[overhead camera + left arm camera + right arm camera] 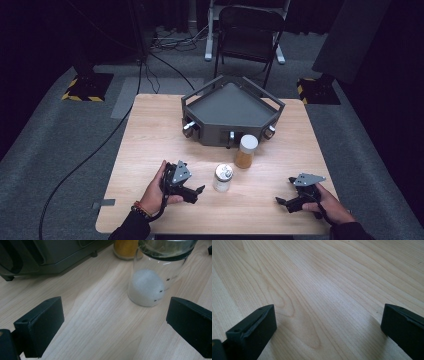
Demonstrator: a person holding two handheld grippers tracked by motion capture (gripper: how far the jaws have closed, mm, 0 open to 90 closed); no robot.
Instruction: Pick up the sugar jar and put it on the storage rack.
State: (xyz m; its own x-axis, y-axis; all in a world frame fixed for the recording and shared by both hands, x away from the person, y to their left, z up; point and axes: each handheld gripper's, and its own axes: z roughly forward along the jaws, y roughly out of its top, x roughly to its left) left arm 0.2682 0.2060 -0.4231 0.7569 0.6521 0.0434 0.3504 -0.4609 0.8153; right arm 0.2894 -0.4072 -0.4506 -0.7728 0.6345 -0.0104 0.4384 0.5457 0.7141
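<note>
A: Two grippers are held low over the tabletop (150, 130), fingers spread wide and nothing grasped: the left gripper (115, 322) is aimed at the glass jar of white granules (150, 277), the right gripper (329, 327) at bare wood.

B: What could be spoiled?

A: The jar, standing upright just beyond the left fingers (40, 325), could be tipped if clipped off-centre. Behind it, the amber jar (246, 151) and the grey tray (232, 107) could be knocked.

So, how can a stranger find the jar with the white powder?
Start at the grey tray at the table's far side. Two jars stand before it; take the nearer one, by the left gripper. It is clear glass with white powder, while its neighbour holds yellow.
</note>
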